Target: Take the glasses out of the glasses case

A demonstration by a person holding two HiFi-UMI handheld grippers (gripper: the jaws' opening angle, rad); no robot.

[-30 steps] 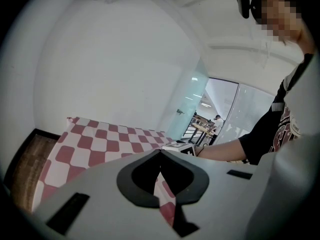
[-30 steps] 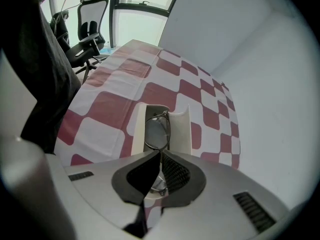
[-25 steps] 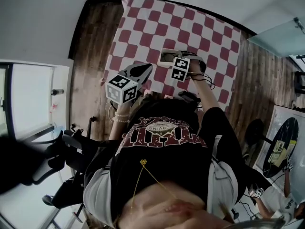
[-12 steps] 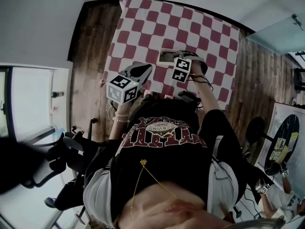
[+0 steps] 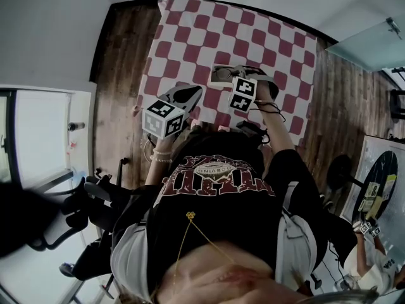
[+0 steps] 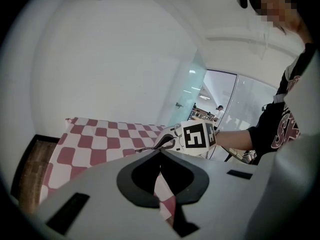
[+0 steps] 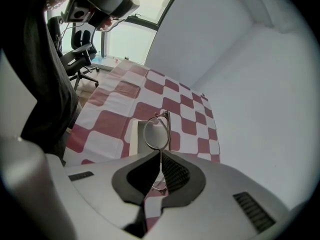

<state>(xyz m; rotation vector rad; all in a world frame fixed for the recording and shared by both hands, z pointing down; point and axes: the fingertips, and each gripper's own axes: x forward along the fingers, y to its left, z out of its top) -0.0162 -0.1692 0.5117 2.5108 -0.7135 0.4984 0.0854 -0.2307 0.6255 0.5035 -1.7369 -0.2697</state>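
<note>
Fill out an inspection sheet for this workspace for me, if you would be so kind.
Surface: table under a red-and-white checked cloth.
Job's things: glasses held upright over the pale case.
Clutter: nothing seen.
Grippers: right gripper shut on the glasses; left gripper shut, with nothing between its jaws.
Cables: black cable loops beside the right gripper.
Surroundings: wooden floor, office chair, white walls.
</note>
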